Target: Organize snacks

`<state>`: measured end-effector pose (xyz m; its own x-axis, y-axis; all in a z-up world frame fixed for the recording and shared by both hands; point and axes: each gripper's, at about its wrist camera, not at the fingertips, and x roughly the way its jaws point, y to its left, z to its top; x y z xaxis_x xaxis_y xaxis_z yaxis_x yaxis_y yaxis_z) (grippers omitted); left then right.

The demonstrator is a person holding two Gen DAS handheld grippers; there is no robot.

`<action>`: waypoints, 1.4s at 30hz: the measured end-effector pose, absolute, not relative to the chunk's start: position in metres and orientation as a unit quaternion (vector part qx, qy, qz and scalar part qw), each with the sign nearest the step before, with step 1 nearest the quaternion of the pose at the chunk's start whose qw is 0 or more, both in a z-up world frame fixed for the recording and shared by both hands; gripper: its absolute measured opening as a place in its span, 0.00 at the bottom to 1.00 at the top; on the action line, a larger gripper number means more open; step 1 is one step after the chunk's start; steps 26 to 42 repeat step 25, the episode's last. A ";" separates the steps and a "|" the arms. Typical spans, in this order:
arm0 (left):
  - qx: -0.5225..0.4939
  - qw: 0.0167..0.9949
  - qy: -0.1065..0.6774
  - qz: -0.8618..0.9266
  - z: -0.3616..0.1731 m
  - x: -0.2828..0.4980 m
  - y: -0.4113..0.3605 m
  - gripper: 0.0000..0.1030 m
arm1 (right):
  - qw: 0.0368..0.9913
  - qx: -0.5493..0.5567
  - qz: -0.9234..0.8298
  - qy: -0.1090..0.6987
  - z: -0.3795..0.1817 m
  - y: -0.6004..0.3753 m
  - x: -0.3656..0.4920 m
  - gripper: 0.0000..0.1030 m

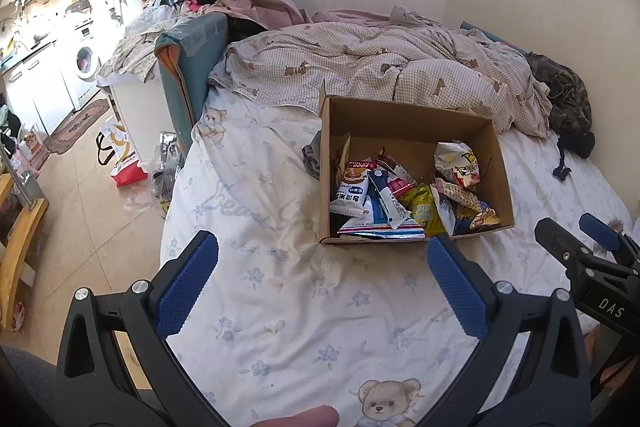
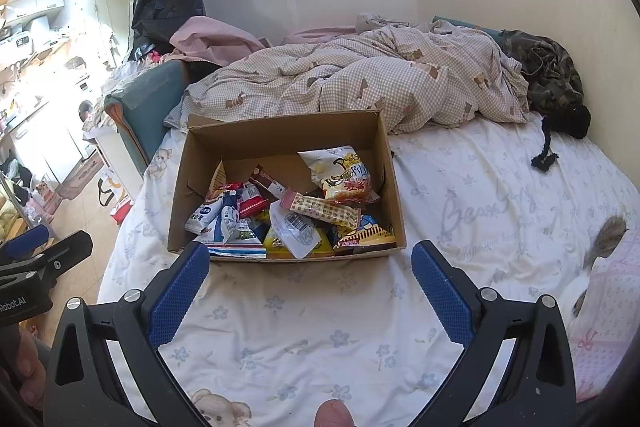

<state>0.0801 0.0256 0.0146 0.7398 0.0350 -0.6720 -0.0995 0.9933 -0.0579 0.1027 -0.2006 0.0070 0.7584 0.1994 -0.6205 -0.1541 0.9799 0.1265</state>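
Observation:
An open cardboard box stands on the white bear-print bed sheet. Several snack packets lie piled inside it. The box also shows in the right wrist view, with its snack packets and a large yellow-white chip bag. My left gripper is open and empty, just in front of the box. My right gripper is open and empty, close to the box's near wall. Each gripper shows at the edge of the other's view.
A crumpled checked duvet lies behind the box. Dark clothing sits at the far right by the wall. A pink patterned item lies on the bed at right. The bed's left edge drops to a floor with bags.

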 end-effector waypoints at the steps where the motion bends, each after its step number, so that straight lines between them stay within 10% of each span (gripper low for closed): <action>1: -0.045 0.931 0.359 0.036 0.014 0.080 0.025 1.00 | 0.937 0.034 0.094 0.335 0.007 -0.201 0.102 1.00; 42: -0.042 0.932 0.359 0.023 0.009 0.077 0.019 1.00 | 0.938 0.040 0.096 0.330 0.009 -0.205 0.104 1.00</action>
